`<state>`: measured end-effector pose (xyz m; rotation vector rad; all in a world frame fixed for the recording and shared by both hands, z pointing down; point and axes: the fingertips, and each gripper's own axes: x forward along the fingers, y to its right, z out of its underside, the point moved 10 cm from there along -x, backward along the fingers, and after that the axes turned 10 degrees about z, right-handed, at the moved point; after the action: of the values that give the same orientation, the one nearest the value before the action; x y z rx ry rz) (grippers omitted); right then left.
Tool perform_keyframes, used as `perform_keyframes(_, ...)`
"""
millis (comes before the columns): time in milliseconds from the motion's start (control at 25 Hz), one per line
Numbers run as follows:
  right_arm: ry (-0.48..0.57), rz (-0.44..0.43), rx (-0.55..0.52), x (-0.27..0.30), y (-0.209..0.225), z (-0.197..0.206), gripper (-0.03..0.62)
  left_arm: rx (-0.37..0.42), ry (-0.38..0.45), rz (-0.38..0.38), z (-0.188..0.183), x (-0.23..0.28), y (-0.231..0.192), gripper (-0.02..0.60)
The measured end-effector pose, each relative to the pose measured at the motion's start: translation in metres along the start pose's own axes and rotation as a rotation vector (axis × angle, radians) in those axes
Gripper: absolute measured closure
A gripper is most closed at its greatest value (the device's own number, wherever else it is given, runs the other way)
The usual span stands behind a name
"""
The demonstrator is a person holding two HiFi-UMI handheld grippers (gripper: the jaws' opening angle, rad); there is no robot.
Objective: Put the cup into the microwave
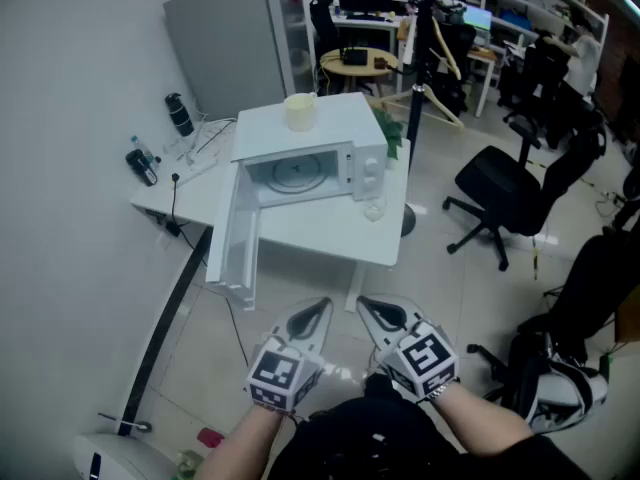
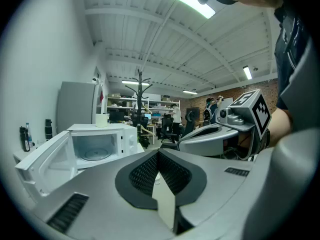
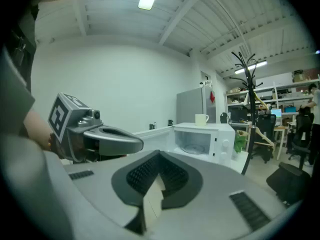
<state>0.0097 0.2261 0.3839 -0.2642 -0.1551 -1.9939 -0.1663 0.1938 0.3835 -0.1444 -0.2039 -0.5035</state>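
Cup atop microwave, door open — left gripper, right gripper side by side

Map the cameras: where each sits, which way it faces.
Head view: on the person's head, steeply down at the open microwave, cup on top; forearms, left gripper, right gripper show.
Left gripper view: on that gripper, toward the microwave over shut jaws; right gripper beside.
Right gripper view: same aim, shut jaws; left gripper beside.
Shared: all show microwave and cup.

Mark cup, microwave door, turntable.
cup [image 1: 300, 111], head view, side wall.
microwave door [image 1: 233, 230], head view, inner face.
turntable [image 1: 297, 175], head view, plate centre.
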Motion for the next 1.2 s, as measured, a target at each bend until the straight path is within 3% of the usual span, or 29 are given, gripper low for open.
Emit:
perform_keyframes(320, -0.024, -0.003, 0.026, 0.058, 0.110, -0.005, 0.583, 0.002, -0.008, -0.031, -0.008, 0.108, -0.054, 0.580)
perform_keyframes(640, -0.086, -0.024, 0.039, 0.098, 0.202, 0.003, 0.583, -0.019, -0.084, -0.057, 0.014, 0.208, -0.090, 0.580)
perform_keyframes(720, -0.100, -0.020, 0.040, 0.104, 0.219, 0.006, 0.583, -0.025, -0.118, -0.060, 0.024, 0.229, -0.096, 0.517)
perform_keyframes(800, -0.124, -0.011, 0.052, 0.108, 0.232, 0.009, 0.583, -0.037, -0.147, -0.065, 0.035, 0.246, -0.102, 0.512)
perform_keyframes(920, -0.147, 0.001, 0.051, 0.115, 0.246, 0.017, 0.583, -0.052, -0.174, -0.082, 0.048, 0.269, -0.115, 0.429)
perform_keyframes(1000, -0.152, 0.006, 0.048, 0.121, 0.253, 0.020, 0.583, -0.055, -0.187, -0.088, 0.055, 0.285, -0.125, 0.415)
perform_keyframes(1200, -0.153, 0.032, 0.052, 0.135, 0.267, 0.025, 0.583, -0.043, -0.224, -0.085, 0.075, 0.322, -0.151, 0.307)
